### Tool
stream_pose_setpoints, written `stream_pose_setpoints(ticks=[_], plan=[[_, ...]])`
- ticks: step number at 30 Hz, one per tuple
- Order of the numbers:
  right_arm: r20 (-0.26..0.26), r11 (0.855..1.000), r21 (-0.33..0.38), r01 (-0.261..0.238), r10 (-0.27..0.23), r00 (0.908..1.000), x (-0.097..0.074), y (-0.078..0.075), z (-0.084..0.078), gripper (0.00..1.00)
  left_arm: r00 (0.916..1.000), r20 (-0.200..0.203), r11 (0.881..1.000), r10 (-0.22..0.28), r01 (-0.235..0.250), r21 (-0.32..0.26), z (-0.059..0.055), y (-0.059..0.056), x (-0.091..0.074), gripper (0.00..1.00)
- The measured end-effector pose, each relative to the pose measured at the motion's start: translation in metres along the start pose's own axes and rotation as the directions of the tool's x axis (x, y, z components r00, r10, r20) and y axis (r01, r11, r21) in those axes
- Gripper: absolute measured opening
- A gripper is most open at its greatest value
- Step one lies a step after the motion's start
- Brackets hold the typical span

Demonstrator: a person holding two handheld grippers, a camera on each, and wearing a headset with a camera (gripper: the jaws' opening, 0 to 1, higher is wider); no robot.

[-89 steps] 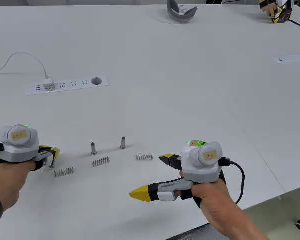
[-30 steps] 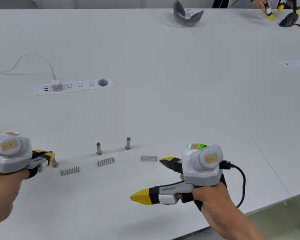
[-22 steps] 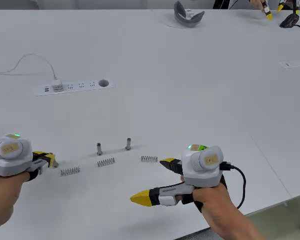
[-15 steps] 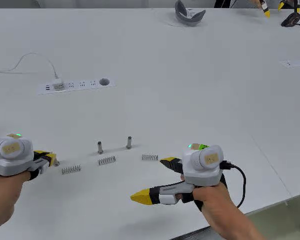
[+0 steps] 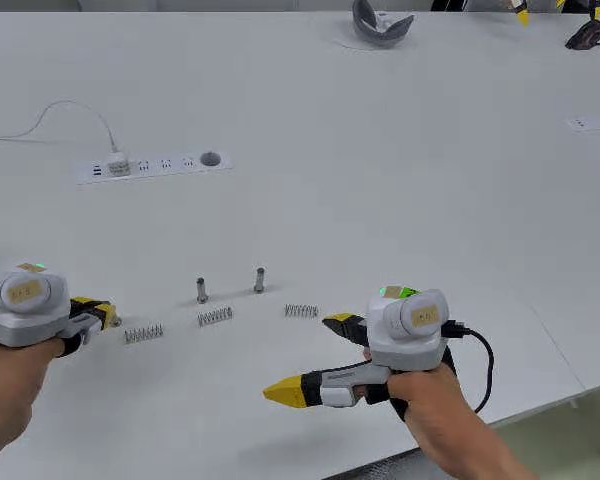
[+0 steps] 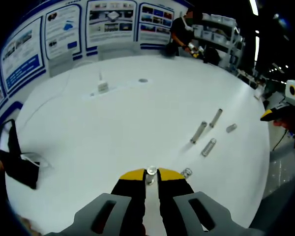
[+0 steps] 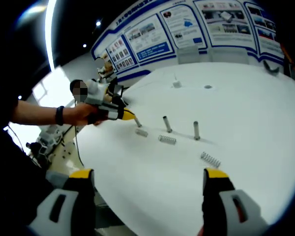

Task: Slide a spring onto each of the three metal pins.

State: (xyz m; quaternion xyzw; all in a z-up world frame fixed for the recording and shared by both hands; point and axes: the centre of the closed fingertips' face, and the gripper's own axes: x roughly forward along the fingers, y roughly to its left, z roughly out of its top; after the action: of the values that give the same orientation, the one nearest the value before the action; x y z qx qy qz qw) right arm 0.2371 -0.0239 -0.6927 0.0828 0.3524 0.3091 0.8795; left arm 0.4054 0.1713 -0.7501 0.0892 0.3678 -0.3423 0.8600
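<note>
Three springs (image 5: 215, 316) lie loose on the white worktop (image 5: 380, 150), none on a pin yet. My left gripper (image 5: 98, 313) is pinched tight on one pin (image 6: 151, 171); the other two pins (image 5: 201, 290) stand just beside the springs. My right gripper (image 5: 298, 355) gapes wide, empty. On so slick a surface a nudged spring may roll away and a bumped pin may topple. Posters (image 7: 187, 24) line the wall.

Matt white table (image 5: 380, 150), shiny metal pins (image 5: 259, 280)
</note>
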Motion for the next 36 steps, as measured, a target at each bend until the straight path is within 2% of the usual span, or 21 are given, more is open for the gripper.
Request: stream_pose_setpoints(ticks=[9,22,36], plan=[[-0.001,1.0,0.002,-0.001,0.001,1.0,0.0,0.0,-0.001,0.93,1.0,-0.009,1.0,-0.004,0.004,-0.01,-0.002,-0.001,0.003,0.11],[-0.007,1.0,-0.001,0.002,-0.002,1.0,0.0,0.0,-0.002,0.93,0.9999,0.001,1.0,0.015,-0.015,-0.022,0.001,0.003,0.004,0.08],[-0.017,1.0,0.003,0.003,-0.003,0.9998,0.0,-0.002,-0.008,0.93,1.0,0.006,1.0,0.001,-0.001,-0.007,0.009,-0.009,0.015,0.07]])
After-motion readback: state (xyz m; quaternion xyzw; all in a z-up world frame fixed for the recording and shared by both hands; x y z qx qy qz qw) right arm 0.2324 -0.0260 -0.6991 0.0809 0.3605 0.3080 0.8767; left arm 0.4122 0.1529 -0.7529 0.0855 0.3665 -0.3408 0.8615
